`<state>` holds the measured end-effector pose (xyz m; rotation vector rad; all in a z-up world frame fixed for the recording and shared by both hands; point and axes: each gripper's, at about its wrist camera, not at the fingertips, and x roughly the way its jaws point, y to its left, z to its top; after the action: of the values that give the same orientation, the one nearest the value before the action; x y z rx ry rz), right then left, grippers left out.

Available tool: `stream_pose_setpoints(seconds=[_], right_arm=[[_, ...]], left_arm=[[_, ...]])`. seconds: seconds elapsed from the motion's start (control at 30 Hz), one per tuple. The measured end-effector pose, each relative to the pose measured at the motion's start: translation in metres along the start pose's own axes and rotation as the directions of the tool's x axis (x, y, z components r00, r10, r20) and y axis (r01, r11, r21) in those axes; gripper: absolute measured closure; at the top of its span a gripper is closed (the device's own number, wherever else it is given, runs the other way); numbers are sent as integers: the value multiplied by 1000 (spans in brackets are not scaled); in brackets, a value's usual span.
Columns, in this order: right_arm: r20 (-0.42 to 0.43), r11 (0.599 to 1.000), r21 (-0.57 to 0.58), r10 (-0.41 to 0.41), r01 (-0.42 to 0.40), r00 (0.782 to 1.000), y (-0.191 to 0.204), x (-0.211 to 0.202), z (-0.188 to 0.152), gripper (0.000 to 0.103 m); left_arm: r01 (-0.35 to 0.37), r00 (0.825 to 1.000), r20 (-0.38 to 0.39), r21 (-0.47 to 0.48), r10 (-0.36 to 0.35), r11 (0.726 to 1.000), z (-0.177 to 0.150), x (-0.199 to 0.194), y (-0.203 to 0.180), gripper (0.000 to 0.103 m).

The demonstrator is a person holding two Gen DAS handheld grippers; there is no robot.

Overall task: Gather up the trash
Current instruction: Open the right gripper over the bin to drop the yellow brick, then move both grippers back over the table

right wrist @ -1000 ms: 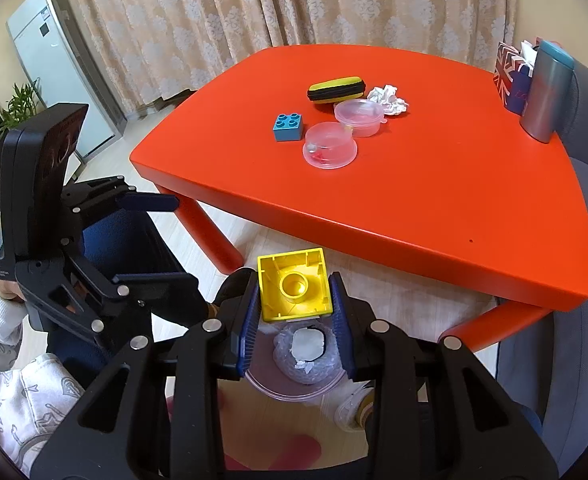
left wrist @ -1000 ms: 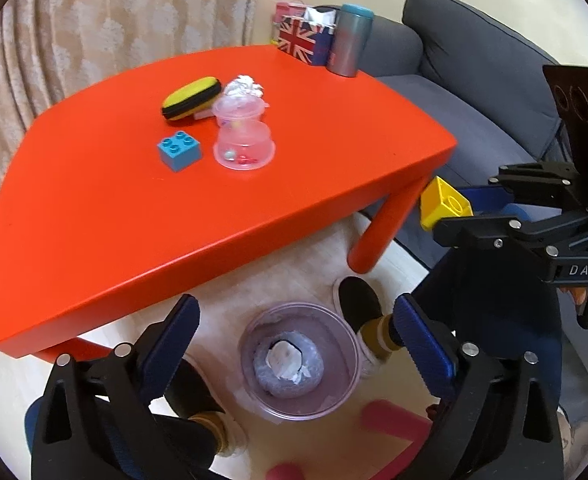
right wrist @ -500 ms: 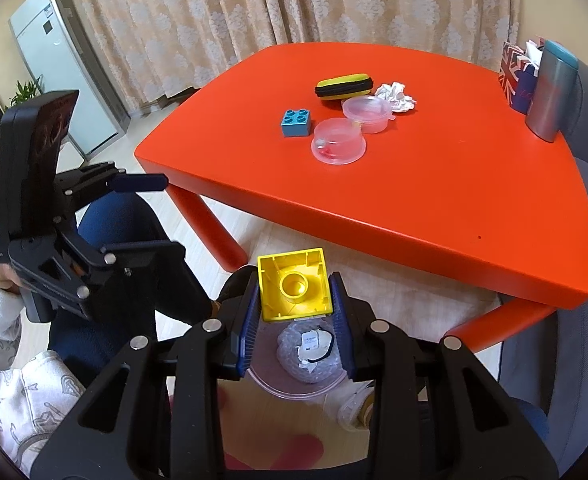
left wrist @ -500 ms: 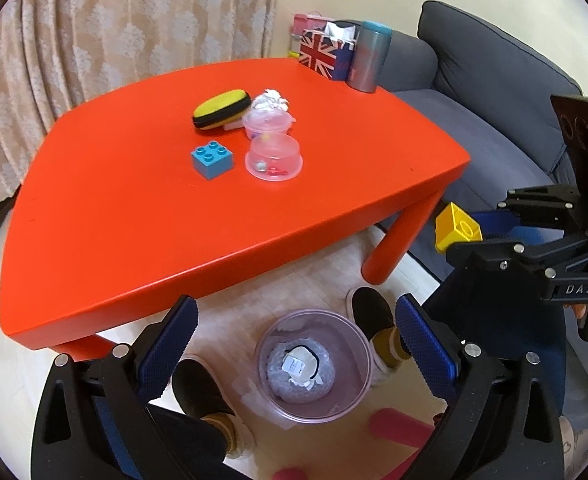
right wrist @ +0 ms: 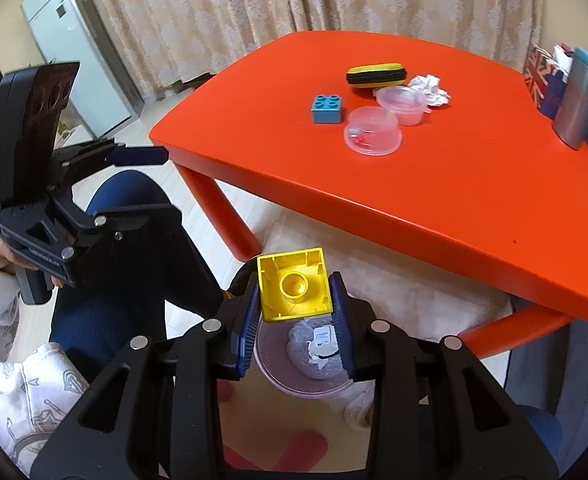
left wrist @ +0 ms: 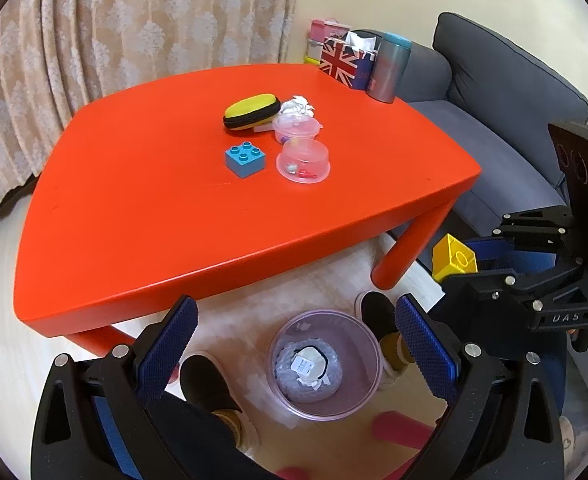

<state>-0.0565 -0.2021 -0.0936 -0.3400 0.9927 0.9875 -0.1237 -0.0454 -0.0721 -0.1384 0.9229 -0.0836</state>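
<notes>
My right gripper [right wrist: 294,292] is shut on a yellow toy brick [right wrist: 294,286], hollow side facing me, directly above a clear pink bin [right wrist: 269,372] on the floor. Bubble wrap and a white scrap [left wrist: 308,364] lie in the bin [left wrist: 277,344]. In the left wrist view the brick [left wrist: 454,258] shows at the right, held in the right gripper [left wrist: 460,260]. My left gripper [left wrist: 296,312] is open and empty, above the bin. A crumpled white paper [left wrist: 298,105] lies on the red table [left wrist: 153,200].
On the table are a blue brick [left wrist: 245,159], two clear lidded tubs [left wrist: 302,160], a yellow-black case [left wrist: 251,112], a flag-print box [left wrist: 340,62] and a tumbler [left wrist: 388,68]. A grey sofa [left wrist: 494,100] stands at the right. A person's feet [left wrist: 201,380] flank the bin.
My left gripper has drawn back and risen a little, so the table and bin look smaller in its view. The right gripper stays over the bin with the yellow brick.
</notes>
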Motion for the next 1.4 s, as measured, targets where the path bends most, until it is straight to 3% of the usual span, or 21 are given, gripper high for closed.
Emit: stream_pose_setpoints(seconds=[0.07,0.13,0.17,0.23,0.8,1.4], right_arm=[[-3,1000,-7,-6,6,1000,1,2,1,57],[10,1000,1,-2,2,1000,1,2,1,23],[18,1000,10,-1,0,1000,0,1,1,14],[23,1000,18,-12,11,1000,-1,1,2,8],[46,996,69,-65,62,997,-11,-15,11,5],[79,987,108,-128,119,989,-50,-25,75,5]], left_arm=[[-3,1000,3,-3,3,1000,1,-1,1,8],[-5,1000,3,-3,5,1000,0,-1,2,8],[-6,1000,2,-4,6,1000,0,0,2,8],[-8,1000,0,-4,8,1000,-1,0,2,8],[-10,1000,5,-4,10,1000,5,-4,2,8],[-43,999,27,-21,43,999,60,7,29,8]])
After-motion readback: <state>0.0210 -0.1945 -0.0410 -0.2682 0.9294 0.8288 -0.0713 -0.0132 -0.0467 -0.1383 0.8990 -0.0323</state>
